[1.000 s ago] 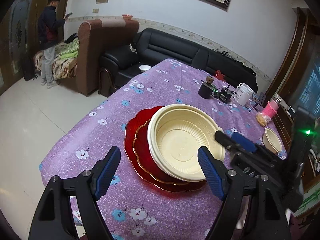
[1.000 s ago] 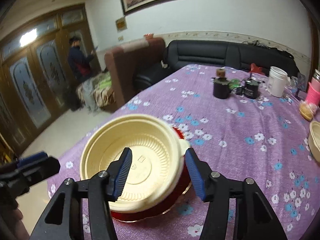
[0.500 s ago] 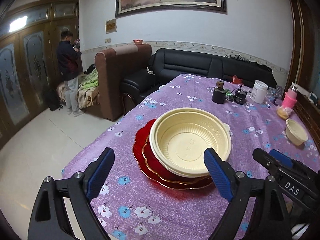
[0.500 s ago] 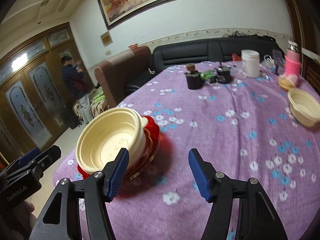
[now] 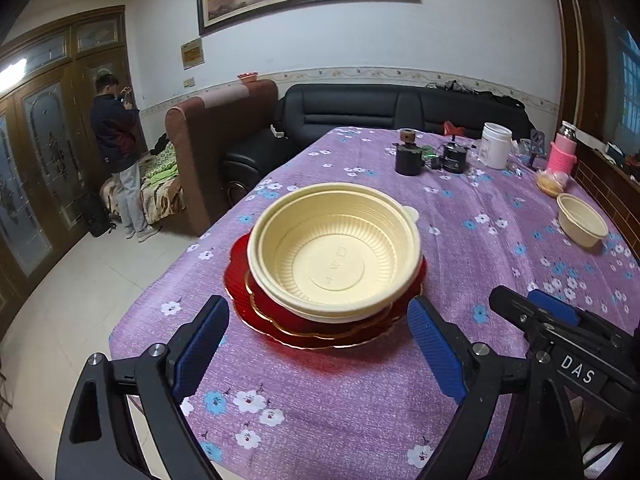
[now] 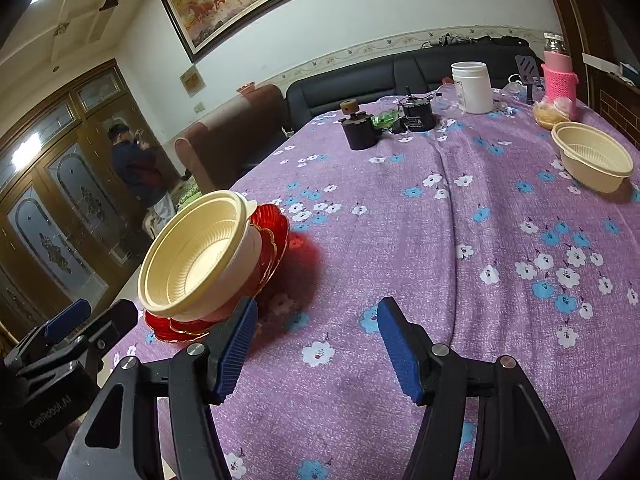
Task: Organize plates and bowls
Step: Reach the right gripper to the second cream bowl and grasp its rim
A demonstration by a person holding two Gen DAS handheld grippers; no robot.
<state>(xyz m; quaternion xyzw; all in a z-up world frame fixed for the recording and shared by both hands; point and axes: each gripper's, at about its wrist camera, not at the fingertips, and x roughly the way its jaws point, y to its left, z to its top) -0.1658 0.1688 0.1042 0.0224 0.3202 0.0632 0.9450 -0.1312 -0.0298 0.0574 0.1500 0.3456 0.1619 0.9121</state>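
Two nested cream bowls (image 5: 334, 256) sit on stacked red plates (image 5: 256, 316) with gold rims, near the left edge of the purple flowered tablecloth (image 5: 340, 400). My left gripper (image 5: 317, 306) is open just short of the stack, a blue pad on each side of the plates' near rim and clear of it. My right gripper (image 6: 316, 306) is open over bare cloth, with the bowls (image 6: 196, 256) and red plates (image 6: 272, 228) to its left. A smaller cream bowl (image 6: 596, 160) stands alone at the far right, also seen as the small bowl (image 5: 582, 220) in the left wrist view.
At the table's far end stand a black pot (image 5: 408, 158), a white jar (image 5: 496, 146) and a pink bottle (image 5: 562, 152). The table edge (image 5: 160, 292) drops to a tiled floor on the left. A person (image 5: 120, 168) stands by the doors, beside sofas.
Both grippers have drawn back from the stack. The right one swung to the right, off the bowl's rim and over bare cloth. The left jaws stand wider and the view has levelled.
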